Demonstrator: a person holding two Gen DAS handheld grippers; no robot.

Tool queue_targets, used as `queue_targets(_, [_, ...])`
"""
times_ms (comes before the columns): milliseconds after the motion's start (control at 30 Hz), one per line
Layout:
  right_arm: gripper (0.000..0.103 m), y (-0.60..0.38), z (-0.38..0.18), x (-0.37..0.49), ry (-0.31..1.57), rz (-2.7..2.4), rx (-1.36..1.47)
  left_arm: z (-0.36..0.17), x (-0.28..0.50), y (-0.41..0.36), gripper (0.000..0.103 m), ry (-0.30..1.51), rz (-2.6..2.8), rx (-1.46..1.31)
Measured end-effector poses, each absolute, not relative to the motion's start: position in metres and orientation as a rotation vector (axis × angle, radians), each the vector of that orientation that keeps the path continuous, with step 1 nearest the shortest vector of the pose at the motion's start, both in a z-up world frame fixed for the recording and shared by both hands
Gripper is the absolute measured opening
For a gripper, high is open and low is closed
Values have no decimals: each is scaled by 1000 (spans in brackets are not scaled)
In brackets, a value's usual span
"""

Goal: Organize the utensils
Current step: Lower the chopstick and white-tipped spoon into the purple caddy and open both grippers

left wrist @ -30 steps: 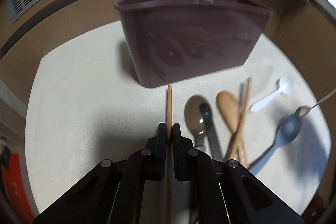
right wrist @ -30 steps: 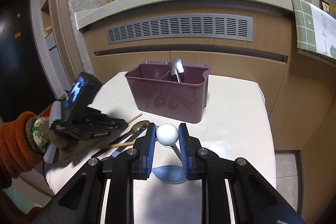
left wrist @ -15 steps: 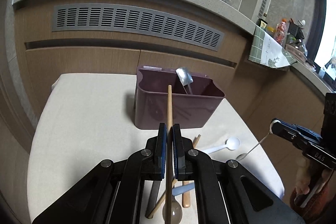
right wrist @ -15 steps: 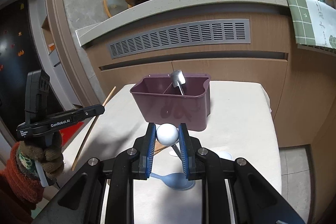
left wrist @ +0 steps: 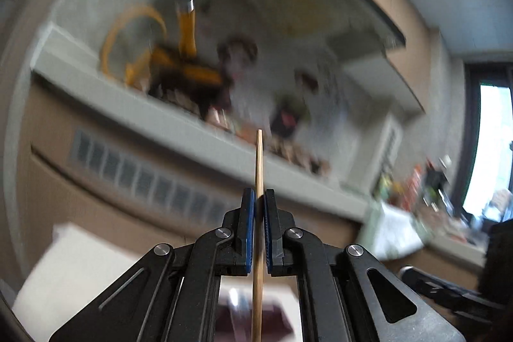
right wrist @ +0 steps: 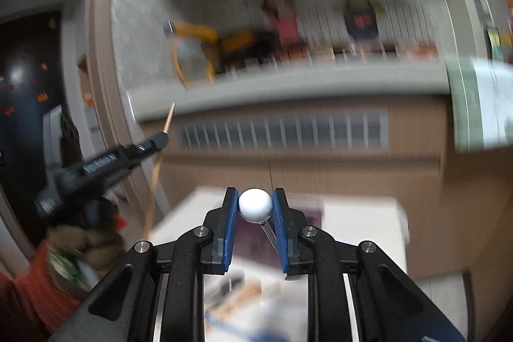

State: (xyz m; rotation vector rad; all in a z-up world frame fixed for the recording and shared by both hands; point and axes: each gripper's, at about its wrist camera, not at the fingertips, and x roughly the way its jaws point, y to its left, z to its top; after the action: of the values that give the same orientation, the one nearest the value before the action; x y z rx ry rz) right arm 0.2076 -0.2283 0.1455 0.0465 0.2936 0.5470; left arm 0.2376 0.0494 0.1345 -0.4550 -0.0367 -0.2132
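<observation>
My left gripper (left wrist: 259, 197) is shut on a wooden chopstick (left wrist: 258, 169) and holds it upright, tilted up toward the kitchen counter. In the right wrist view the left gripper (right wrist: 160, 138) shows at the left with the chopstick (right wrist: 169, 117) poking out above it. My right gripper (right wrist: 255, 201) is shut on a utensil with a white ball end (right wrist: 255, 205). The purple utensil caddy (right wrist: 312, 213) is partly hidden behind the right fingers; its blurred rim (left wrist: 279, 314) also shows low in the left wrist view.
The white table (right wrist: 359, 223) lies below, with blurred utensils (right wrist: 237, 290) on it between the right fingers. A brown cabinet with a grey vent grille (right wrist: 282, 130) and a counter stand behind. A gloved hand (right wrist: 86, 242) holds the left gripper.
Both grippers have risen and tilted upward, so the views now face the counter and wall. The caddy has dropped low in both views. Both grips are unchanged.
</observation>
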Motion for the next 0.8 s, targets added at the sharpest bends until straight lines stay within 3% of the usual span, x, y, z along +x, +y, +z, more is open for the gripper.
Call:
queue_targets(167, [19, -221, 155, 253, 302, 599, 63, 115, 276, 32, 5, -134, -82, -400])
queue_targets(433, [19, -219, 108, 322, 452, 629, 143, 78, 332, 37, 5, -20, -95, -439])
queue_targets(800, [21, -209, 61, 346, 634, 632, 132, 52, 326, 50, 7, 157, -152, -485])
